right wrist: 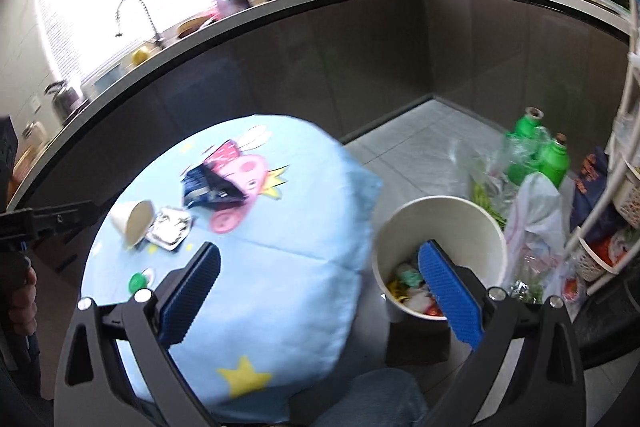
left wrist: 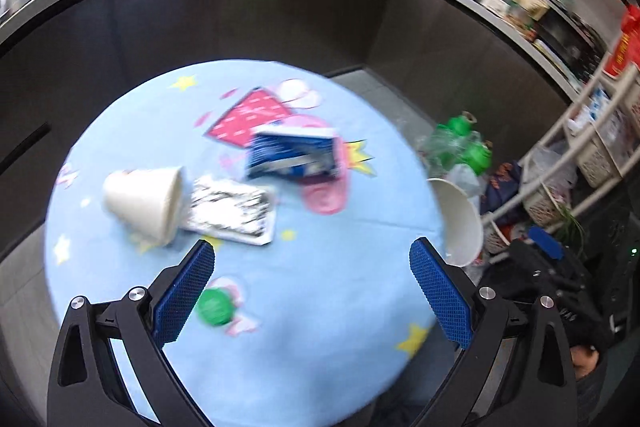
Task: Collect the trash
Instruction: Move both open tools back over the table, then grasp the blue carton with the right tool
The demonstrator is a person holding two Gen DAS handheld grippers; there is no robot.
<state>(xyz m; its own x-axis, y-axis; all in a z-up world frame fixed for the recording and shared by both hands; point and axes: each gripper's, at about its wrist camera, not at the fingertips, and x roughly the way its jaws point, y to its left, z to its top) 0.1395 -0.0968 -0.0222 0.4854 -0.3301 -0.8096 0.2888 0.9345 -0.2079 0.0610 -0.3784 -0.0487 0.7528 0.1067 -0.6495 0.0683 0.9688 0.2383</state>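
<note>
**Both jaws spread over the littered desk**

Jaws on the left gripper (left wrist: 312,291) and right gripper (right wrist: 320,291) stand wide apart, holding nothing. Below them on the blue desk (left wrist: 320,347) lie a green cap (left wrist: 215,306), a tipped paper cup (left wrist: 146,203) touching a foil tray (left wrist: 232,213), and a blue wrapper (left wrist: 292,157). Beside the desk stands a tub (right wrist: 440,223) of trash.

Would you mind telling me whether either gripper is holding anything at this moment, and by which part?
Nothing is held. The left gripper and right gripper are both open, with only empty space between their fingers.
</note>
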